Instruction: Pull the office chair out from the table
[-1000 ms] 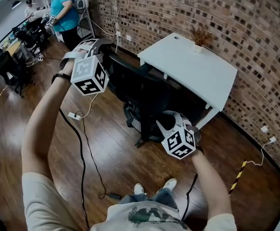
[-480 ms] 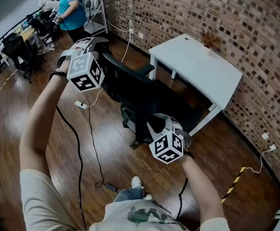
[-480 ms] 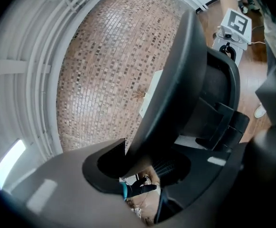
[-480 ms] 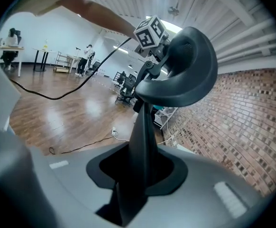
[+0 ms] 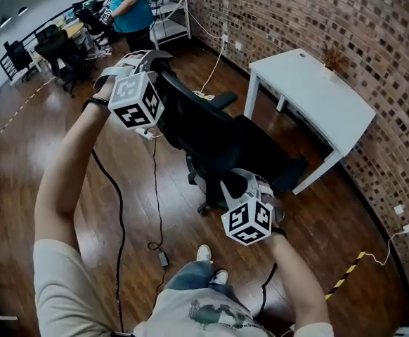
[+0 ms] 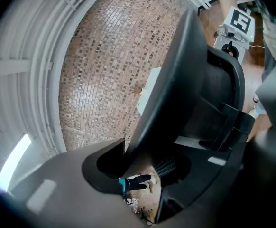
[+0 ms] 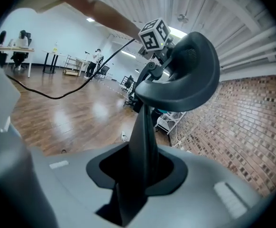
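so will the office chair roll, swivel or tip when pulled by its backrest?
Probably rolls easily: office chair stands on smooth wood floor. Might swivel; left gripper and right gripper clamp opposite backrest edges, which should steady it. High grip could tilt it.

Head view: high, steeply down on office chair [image 5: 218,142], white table [image 5: 317,93]. Gripper views: pressed close against chair, facing each other; all share brick wall [image 5: 317,12].

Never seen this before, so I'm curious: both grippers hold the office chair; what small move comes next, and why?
Probably a short pull away from the white table. The left gripper and right gripper are clamped on the backrest of the office chair, whose seat front sits close by the table's edge, so it looks not clear.
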{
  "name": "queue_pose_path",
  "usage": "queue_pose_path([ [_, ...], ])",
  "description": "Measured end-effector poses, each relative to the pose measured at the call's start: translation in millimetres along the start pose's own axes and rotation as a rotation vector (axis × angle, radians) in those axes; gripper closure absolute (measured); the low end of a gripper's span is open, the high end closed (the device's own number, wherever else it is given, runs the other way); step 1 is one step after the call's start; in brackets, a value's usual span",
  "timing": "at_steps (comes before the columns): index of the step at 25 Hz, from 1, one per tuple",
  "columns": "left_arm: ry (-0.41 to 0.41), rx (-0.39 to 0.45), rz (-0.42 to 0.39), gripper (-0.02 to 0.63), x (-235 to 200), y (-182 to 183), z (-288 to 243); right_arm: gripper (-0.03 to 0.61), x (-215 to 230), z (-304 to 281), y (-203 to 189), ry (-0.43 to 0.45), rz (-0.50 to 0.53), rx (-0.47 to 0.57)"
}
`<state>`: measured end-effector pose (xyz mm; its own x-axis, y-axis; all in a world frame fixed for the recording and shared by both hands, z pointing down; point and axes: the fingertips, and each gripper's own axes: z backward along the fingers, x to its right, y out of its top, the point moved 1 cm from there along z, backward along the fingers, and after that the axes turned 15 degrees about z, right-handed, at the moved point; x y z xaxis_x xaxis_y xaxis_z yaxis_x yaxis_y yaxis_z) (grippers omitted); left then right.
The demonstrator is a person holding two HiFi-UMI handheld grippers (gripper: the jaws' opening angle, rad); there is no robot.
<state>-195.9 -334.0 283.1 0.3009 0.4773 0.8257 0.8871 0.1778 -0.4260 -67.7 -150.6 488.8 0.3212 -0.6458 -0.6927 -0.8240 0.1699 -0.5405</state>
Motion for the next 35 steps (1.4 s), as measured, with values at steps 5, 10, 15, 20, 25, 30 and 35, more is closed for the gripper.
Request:
queue_pose_path([
  [5, -0.018, -0.015, -0.013, 0.456, 10, -15, 30, 0.472, -29, 11, 25, 0.015, 0.005, 0.014],
  [10, 0.004, 0.005, -0.011, 0.456, 13, -36, 62, 0.472, -52, 16, 49, 0.006, 0.008, 0.006],
  [15, 0.01, 0.048, -0.012, 0.456, 9, -54, 84, 0.472, -68, 14, 70, -0.006, -0.013, -0.019],
  [20, 0.022, 0.088, 0.005, 0.456, 2, -62, 99, 0.471, -71, 13, 82, -0.015, -0.03, -0.032],
  [25, 0.011, 0.097, -0.002, 0.457, 9, -60, 100, 0.462, -75, 15, 76, -0.034, -0.027, -0.034],
  [30, 0.049, 0.095, -0.019, 0.436, 13, -61, 97, 0.434, -82, 12, 55, -0.066, -0.08, -0.115],
  [35, 0.099, 0.138, 0.042, 0.402, 11, -61, 119, 0.356, -73, 39, 46, -0.183, -0.123, -0.149],
])
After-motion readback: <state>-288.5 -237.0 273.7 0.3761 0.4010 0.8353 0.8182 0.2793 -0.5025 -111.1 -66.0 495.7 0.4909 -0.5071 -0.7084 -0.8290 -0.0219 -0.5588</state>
